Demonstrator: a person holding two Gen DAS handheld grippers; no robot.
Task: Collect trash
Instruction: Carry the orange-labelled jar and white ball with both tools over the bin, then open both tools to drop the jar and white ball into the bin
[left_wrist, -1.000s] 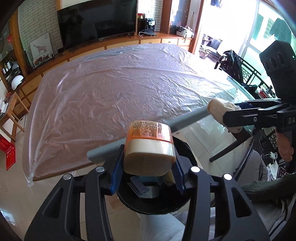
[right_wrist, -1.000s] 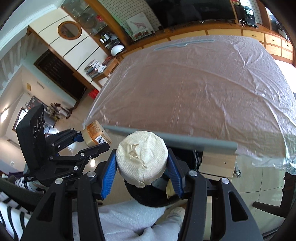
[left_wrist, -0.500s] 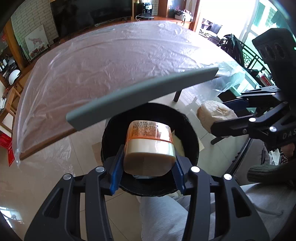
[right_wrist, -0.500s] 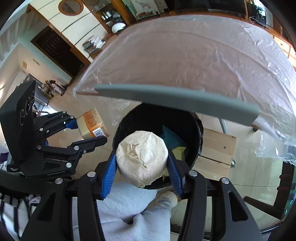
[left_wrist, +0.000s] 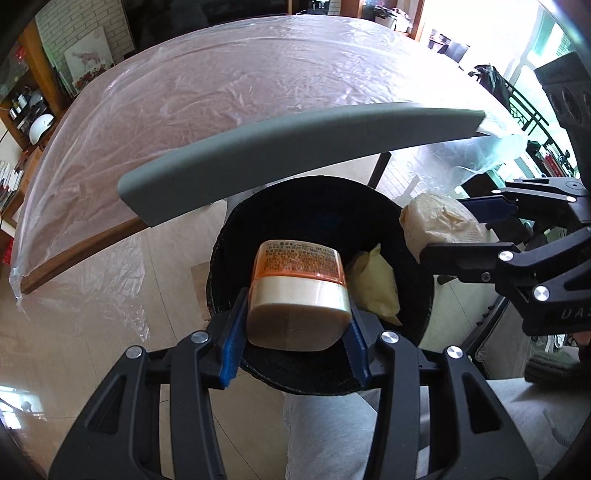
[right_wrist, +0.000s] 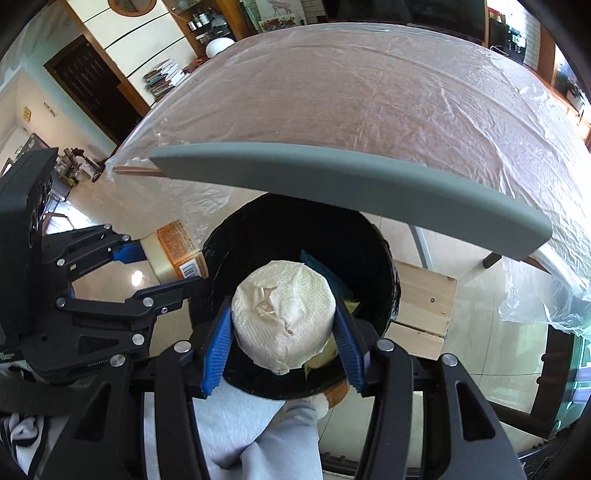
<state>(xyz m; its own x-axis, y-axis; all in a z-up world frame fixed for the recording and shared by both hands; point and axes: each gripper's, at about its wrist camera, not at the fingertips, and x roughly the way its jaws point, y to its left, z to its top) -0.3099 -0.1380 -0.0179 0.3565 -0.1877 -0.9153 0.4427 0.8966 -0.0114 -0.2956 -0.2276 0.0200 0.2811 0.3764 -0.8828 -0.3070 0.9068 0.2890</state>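
My left gripper (left_wrist: 295, 325) is shut on an orange-labelled plastic container (left_wrist: 299, 291) and hovers over the mouth of a black bin (left_wrist: 229, 236). My right gripper (right_wrist: 282, 338) is shut on a crumpled paper wad (right_wrist: 284, 314), also above the black bin (right_wrist: 388, 266). In the left wrist view the right gripper (left_wrist: 439, 236) with its paper wad (left_wrist: 439, 225) sits over the bin's right rim. In the right wrist view the left gripper (right_wrist: 162, 262) holds the container (right_wrist: 177, 247) at the bin's left rim. Yellow and teal trash lies inside the bin.
A grey strip (left_wrist: 295, 147) edges the plastic-covered table (left_wrist: 221, 81) just beyond the bin. A wooden crate (right_wrist: 424, 302) stands right of the bin. A person's grey-trousered leg (left_wrist: 325, 435) is below the grippers. Chairs stand at the right (left_wrist: 487, 325).
Both grippers have sunk from table height to just above the bin's mouth, tilting further down, still holding the container and the paper wad. The table edge now sits higher in both views.
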